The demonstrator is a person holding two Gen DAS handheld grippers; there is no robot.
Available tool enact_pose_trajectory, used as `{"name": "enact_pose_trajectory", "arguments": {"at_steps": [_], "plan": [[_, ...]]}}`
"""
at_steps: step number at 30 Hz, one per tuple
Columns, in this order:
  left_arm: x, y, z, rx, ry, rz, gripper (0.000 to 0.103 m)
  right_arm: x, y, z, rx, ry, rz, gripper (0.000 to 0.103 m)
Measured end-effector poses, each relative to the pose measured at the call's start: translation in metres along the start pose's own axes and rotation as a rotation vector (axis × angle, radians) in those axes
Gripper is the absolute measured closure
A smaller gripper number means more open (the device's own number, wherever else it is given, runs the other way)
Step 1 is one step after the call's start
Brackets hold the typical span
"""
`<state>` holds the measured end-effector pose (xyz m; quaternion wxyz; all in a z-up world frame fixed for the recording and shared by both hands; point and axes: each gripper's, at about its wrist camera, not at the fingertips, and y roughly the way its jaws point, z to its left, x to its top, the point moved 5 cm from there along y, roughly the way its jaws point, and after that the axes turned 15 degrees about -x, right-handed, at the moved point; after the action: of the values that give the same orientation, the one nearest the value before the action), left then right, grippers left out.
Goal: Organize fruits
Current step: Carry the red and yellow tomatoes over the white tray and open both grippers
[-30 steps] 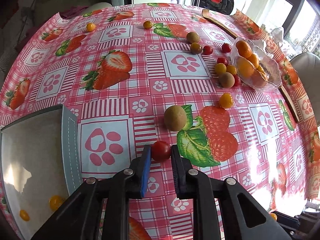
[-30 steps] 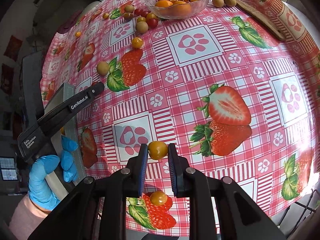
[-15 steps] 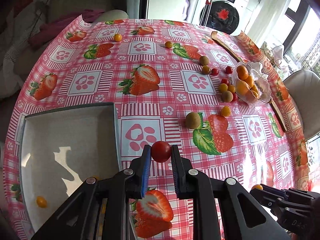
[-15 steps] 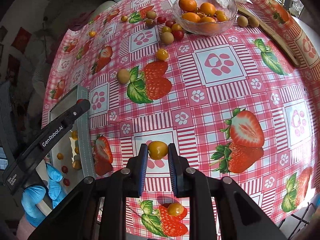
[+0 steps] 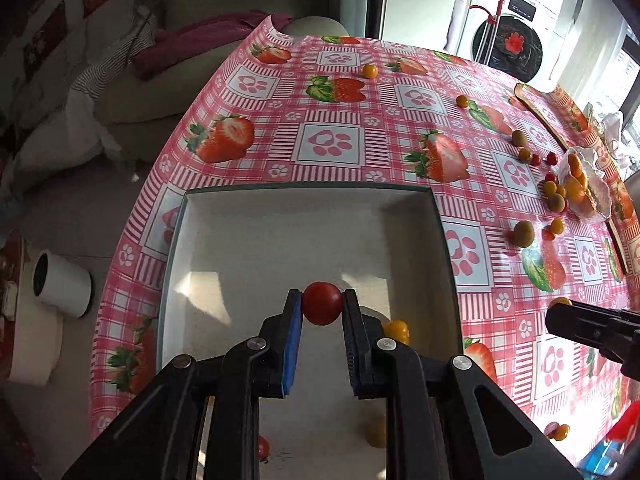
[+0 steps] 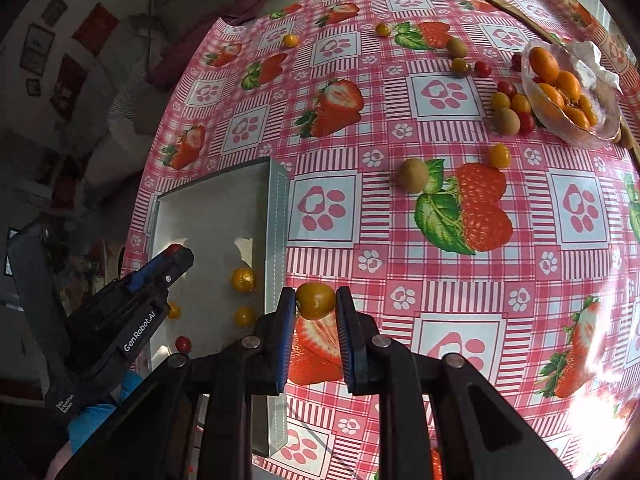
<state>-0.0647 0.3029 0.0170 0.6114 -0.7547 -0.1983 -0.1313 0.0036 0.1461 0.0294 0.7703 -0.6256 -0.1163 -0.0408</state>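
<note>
My left gripper (image 5: 321, 307) is shut on a red cherry tomato (image 5: 321, 303) and holds it above the inside of the white square tray (image 5: 304, 196). My right gripper (image 6: 315, 301) is shut on a yellow cherry tomato (image 6: 315, 301), above the tablecloth just right of the tray's wall (image 6: 276, 216). The tray holds several small tomatoes, such as a yellow one (image 6: 243, 279) and a red one (image 6: 183, 344). The left gripper also shows in the right wrist view (image 6: 176, 252). The right gripper shows at the right edge of the left wrist view (image 5: 560, 316).
A glass bowl of oranges (image 6: 568, 92) stands at the far right. Loose kiwis (image 6: 414, 169), yellow tomatoes (image 6: 500, 156) and red tomatoes (image 6: 483, 69) lie scattered on the strawberry tablecloth. A wooden board (image 5: 540, 114) lies at the far edge. The table edge drops off left of the tray.
Both grippers have moved left toward the tray with their tomatoes. The left one has come from above the tablecloth to above the tray's inside.
</note>
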Motion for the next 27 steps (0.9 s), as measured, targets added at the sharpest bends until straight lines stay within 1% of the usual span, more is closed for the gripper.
{"name": "enact_pose_trajectory", "arguments": {"at_steps": [3,6,9,12,18,25,27], "plan": [[-0.001,0.008,0.022,0.032,-0.016,0.014,0.082,0.01,0.007,0.028,0.022,-0.037,0.003,0.081],[0.0,0.016,0.037,0.047,-0.04,0.025,0.082,0.02,0.017,0.052,0.034,-0.075,0.006,0.081],[0.0,0.025,0.048,0.056,-0.062,0.041,0.082,0.029,0.032,0.07,0.047,-0.09,0.028,0.081],[-0.001,0.031,0.054,0.058,-0.076,0.056,0.082,0.037,0.047,0.084,0.04,-0.109,0.043,0.081],[-0.002,0.041,0.055,0.055,-0.086,0.068,0.082,0.044,0.073,0.097,0.012,-0.131,0.082,0.081],[0.0,0.043,0.054,0.062,-0.066,0.065,0.082,0.044,0.095,0.094,-0.023,-0.123,0.129,0.081],[-0.001,0.043,0.054,0.067,-0.062,0.063,0.081,0.043,0.1,0.092,-0.032,-0.121,0.138,0.082]]}}
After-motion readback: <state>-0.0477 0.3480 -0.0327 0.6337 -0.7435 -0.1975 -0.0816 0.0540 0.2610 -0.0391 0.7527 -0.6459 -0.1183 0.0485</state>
